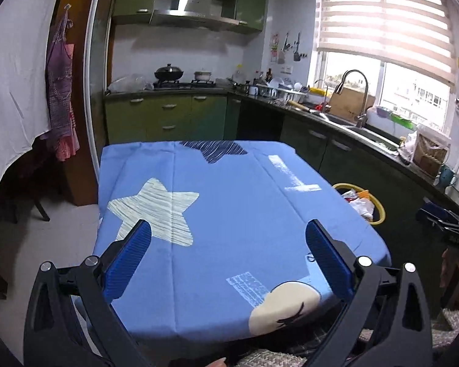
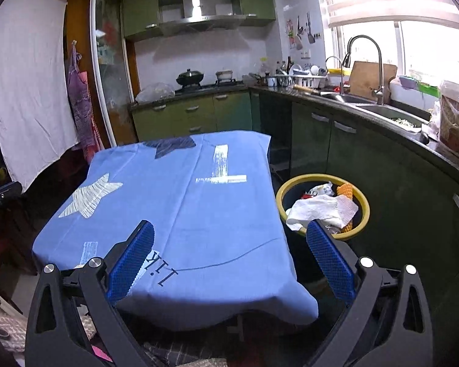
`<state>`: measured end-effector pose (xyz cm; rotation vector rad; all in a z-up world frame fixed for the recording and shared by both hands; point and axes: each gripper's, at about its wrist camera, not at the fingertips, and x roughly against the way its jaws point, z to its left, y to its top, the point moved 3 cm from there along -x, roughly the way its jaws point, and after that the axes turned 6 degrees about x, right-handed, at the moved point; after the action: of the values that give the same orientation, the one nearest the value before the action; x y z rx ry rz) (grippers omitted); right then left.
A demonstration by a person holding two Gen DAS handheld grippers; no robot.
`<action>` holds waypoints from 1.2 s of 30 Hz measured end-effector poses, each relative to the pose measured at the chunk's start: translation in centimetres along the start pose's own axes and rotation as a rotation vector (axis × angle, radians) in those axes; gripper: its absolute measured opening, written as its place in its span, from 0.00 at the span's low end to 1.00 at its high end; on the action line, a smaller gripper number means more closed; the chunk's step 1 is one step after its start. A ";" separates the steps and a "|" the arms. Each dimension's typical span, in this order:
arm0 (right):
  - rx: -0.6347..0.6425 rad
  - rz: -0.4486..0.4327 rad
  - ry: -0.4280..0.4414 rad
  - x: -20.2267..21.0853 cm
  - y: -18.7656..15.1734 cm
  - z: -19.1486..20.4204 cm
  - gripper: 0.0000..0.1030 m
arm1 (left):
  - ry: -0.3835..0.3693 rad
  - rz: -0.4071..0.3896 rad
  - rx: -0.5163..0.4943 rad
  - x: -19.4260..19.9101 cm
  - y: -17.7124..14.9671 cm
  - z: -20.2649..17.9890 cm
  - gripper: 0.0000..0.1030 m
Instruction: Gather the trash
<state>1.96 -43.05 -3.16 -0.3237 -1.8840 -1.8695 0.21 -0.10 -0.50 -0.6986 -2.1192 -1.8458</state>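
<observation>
Hung at far left: a white sheet [image 1: 12, 91] and a purple apron [image 1: 61, 91] beside the door frame. Held over the near edge of the bench [image 1: 229, 202], draped in a blue cloth with a pale star [image 1: 156, 211]: the left claw [image 1: 229, 244], blue pads spread wide, gripping nothing. Held likewise further right: the right claw [image 2: 229, 244], also spread and empty. Stood on the floor just beside the bench's right edge: a yellow-rimmed bin [image 2: 364, 211], with crumpled white paper [image 2: 318, 211] and an orange scrap [image 2: 345, 191] inside. Ran along the right wall: a dark counter with sink and tap [image 2: 367, 64] under the window.
</observation>
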 end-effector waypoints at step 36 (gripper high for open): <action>0.000 -0.024 0.002 0.6 0.7 -0.2 0.95 | 0.005 0.002 -0.001 -0.1 0.2 -0.3 0.93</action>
<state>1.79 -43.26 -2.30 -0.3003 -1.8947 -1.8848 0.37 -0.38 -0.36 -0.6957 -2.1137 -1.8459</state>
